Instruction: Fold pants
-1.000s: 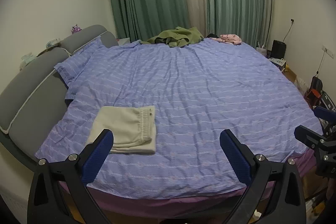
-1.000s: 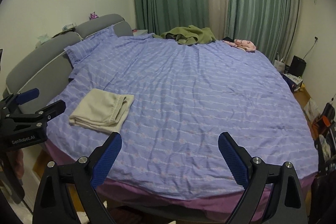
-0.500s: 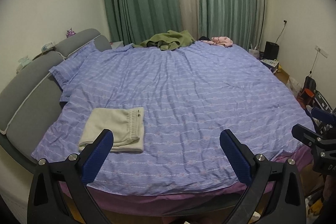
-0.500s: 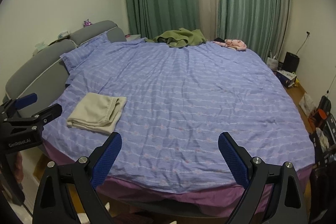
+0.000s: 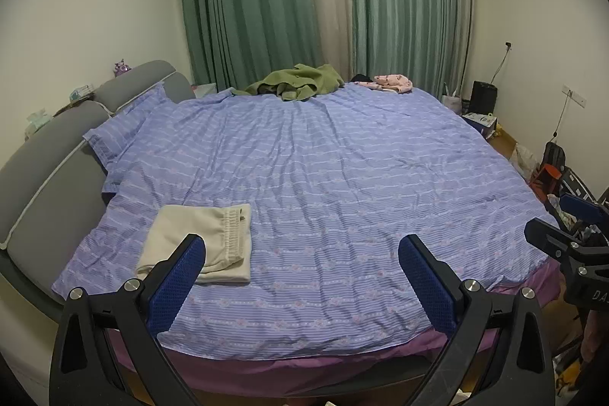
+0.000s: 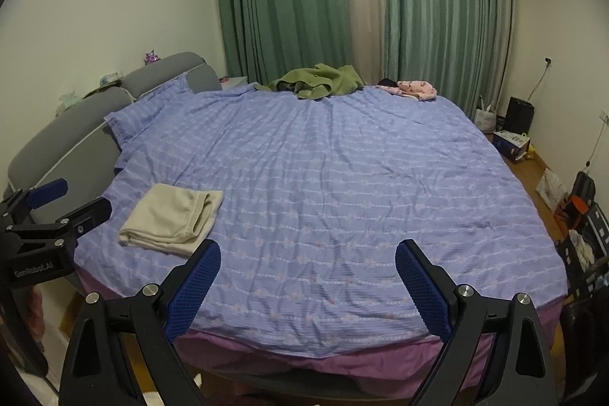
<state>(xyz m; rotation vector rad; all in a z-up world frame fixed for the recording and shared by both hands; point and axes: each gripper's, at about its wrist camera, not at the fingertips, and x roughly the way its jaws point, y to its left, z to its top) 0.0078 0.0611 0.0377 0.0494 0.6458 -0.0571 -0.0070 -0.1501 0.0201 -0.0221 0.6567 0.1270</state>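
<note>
On the wrinkled striped bedspread [image 5: 342, 177], soft beige pants [image 5: 201, 238] lie folded square; both tongs [image 5: 300, 276] [image 6: 304, 276] gape empty.

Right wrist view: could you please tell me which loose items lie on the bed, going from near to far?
Folded beige pants → green garment → pink garment, the last two both at the bed's far edge, the pink one to the right.

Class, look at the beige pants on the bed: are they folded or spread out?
Folded. The beige pants lie as a compact layered rectangle on the bed, waistband along one edge, stacked edges visible; neither gripper touches them.
</note>
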